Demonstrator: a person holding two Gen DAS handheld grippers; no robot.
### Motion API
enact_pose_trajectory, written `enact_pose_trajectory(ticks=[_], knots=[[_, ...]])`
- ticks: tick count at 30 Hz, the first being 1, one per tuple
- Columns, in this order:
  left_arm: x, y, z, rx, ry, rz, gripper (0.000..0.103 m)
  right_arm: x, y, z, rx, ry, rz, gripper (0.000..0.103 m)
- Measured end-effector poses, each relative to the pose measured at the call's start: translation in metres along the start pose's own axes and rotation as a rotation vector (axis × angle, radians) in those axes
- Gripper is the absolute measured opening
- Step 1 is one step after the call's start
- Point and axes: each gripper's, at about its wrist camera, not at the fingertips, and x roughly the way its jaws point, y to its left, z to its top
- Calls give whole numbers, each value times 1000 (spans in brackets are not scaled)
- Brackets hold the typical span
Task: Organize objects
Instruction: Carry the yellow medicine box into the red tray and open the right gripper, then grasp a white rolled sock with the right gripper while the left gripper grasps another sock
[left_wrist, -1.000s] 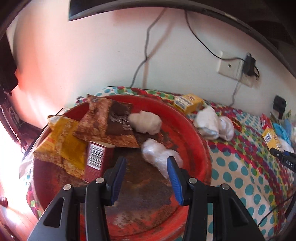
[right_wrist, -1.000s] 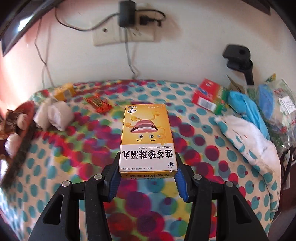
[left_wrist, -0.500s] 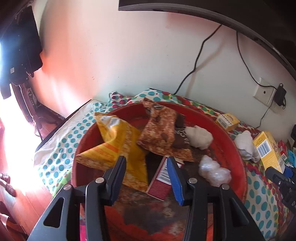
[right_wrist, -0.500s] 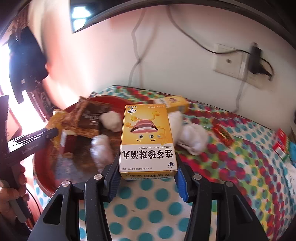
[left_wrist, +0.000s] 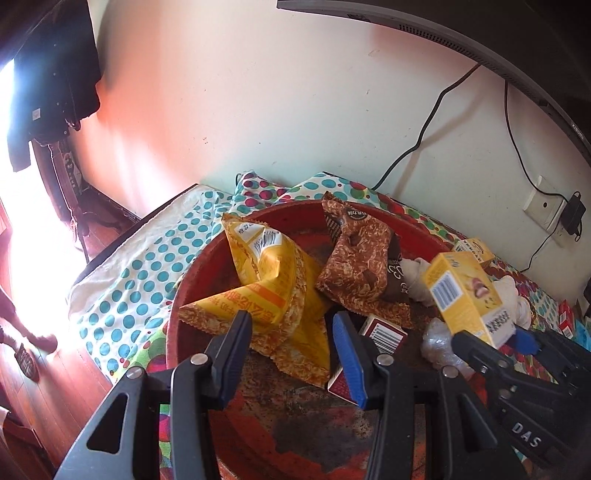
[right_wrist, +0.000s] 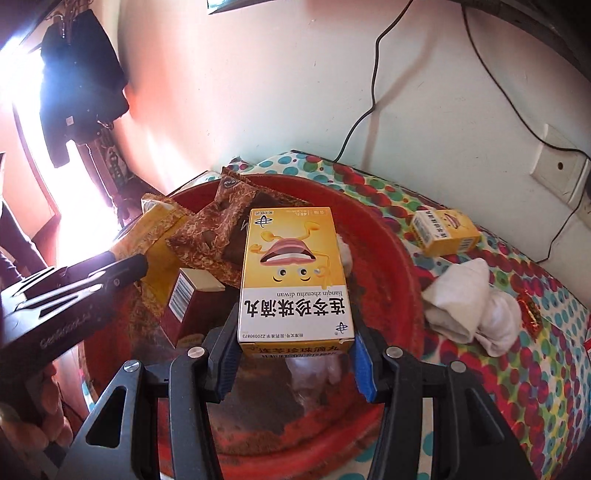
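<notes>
Yellow box (right_wrist: 295, 275) clamped in right gripper (right_wrist: 293, 360) jaws above red basin (right_wrist: 397, 254); left gripper (left_wrist: 291, 354) jaws parted.

Yellow box (right_wrist: 293, 273): we see smooth, shiny card.
Red bowl (right_wrist: 402, 266): its bottom looks rough and worn.
Snack bags (left_wrist: 273, 288): crinkly and shiny.
Tablecloth (right_wrist: 509, 376): soft, spotty cloth.
Gripper pads (left_wrist: 347, 354): matt blue, ribbed.

Black plastic gripper frames with triangular cut-outs, silver screws and blue finger pads (left_wrist: 347, 354) are seen; "DAS" is printed at lower right.
</notes>
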Motion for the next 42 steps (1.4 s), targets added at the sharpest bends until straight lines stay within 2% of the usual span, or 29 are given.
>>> enact_pose_trajectory(ticks=[12,16,18,20,22,26,29,32,37,42], knots=[[5,-2,-1,11,10,11,47,38,8,11,-15,40,-37,48],[7,-1,-2,4,15,11,47,42,8,9,-17,57,-23,50],[6,-2,-2,7,14,12,47,38,7,7,-10,48,-8,54],[6,-3,-1,7,12,11,47,31,5,4,-5,34,3,66],[4,-3,-1,5,6,4,47,16,0,-1,-6,1,6,67],[2,-4,-1,-1,-5,-4,47,-21,-35,-14,50,-66,16,72],[1,-8,-3,6,-8,-3,47,-39,-74,-20,108,-89,-42,74],[-2,-13,-3,17,-23,-5,47,-46,-129,-23,212,-89,-116,74],[-6,-23,-5,36,-53,-14,47,-34,-189,-28,335,-40,-174,74],[-8,-37,-9,81,-70,-40,48,-12,-210,-32,418,-27,-131,74]])
